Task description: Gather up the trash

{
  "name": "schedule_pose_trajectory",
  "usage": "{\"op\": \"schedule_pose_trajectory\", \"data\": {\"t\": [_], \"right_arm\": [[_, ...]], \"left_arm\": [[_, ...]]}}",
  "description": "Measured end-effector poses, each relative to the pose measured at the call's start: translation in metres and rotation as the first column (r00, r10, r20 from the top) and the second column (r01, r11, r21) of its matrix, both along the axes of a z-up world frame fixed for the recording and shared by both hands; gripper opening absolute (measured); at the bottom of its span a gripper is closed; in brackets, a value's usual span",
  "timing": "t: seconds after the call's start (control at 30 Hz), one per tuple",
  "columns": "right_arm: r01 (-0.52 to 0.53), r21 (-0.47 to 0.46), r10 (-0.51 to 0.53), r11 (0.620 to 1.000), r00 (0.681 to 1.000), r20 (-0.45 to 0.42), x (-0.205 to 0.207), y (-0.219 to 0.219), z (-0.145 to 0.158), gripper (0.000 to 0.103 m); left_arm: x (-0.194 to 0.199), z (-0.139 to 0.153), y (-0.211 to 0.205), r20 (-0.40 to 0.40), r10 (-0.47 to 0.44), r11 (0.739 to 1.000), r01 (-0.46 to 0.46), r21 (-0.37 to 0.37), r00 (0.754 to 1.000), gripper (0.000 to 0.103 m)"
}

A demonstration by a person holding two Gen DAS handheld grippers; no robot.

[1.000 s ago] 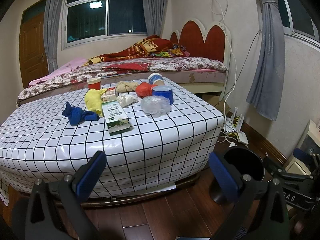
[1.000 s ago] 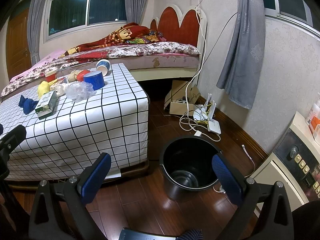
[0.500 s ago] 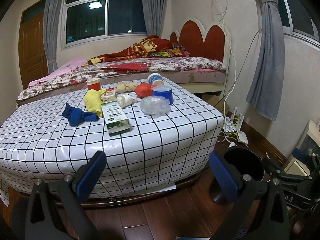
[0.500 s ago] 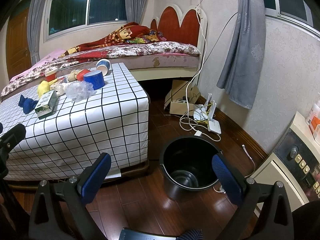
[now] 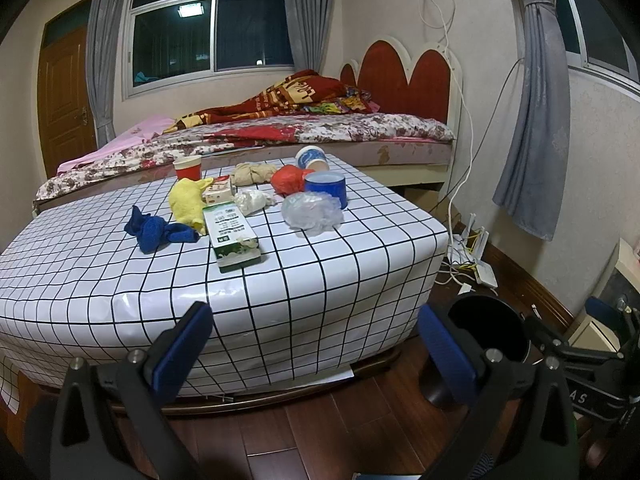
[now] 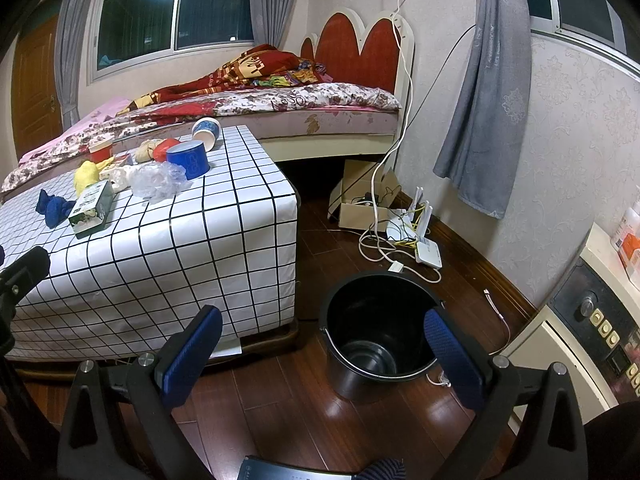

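Trash lies on a table with a white grid cloth (image 5: pixel 280 280): a green carton (image 5: pixel 232 236), a crumpled clear plastic bag (image 5: pixel 312 212), a blue rag (image 5: pixel 156 232), a yellow wad (image 5: pixel 186 202), a red bag (image 5: pixel 290 178), a blue tub (image 5: pixel 326 188), a tipped paper cup (image 5: pixel 312 158) and a red cup (image 5: pixel 187 168). A black bin (image 6: pixel 380 332) stands on the floor right of the table. My left gripper (image 5: pixel 316 344) hangs open below the table's front edge. My right gripper (image 6: pixel 320 348) is open, low, in front of the bin. Neither holds anything.
A bed (image 5: pixel 320 136) with a red headboard runs behind the table. Cables, a white router (image 6: pixel 424 244) and a cardboard box (image 6: pixel 360 200) litter the floor by the right wall. A grey curtain (image 6: pixel 488 100) hangs there. A white appliance (image 6: pixel 580 340) stands at the right.
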State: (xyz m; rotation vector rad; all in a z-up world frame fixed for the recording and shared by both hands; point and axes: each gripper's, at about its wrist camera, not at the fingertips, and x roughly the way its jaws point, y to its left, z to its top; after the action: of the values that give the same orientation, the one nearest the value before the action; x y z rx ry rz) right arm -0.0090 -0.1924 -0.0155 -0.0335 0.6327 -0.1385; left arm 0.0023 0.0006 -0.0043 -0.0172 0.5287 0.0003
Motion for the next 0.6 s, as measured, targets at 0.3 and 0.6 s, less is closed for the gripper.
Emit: {"op": "schedule_pose_trajectory", "data": {"t": [0.3,0.6], "right_arm": [[0.005,0.002,-0.005,1.000,1.000,0.001,0.0017,-0.0015,-0.0019,0.102],[0.005,0.002,-0.005,1.000,1.000,0.002,0.0021,-0.0018,-0.0016,0.102]], "left_arm": [[-0.0001,-0.0005,0.0004,-0.002,0.001,1.000,-0.001,0.000,1.000,0.103],[-0.0009,-0.0013,0.0020,-0.004,0.002,1.000,-0.002,0.000,1.000,0.103]]}}
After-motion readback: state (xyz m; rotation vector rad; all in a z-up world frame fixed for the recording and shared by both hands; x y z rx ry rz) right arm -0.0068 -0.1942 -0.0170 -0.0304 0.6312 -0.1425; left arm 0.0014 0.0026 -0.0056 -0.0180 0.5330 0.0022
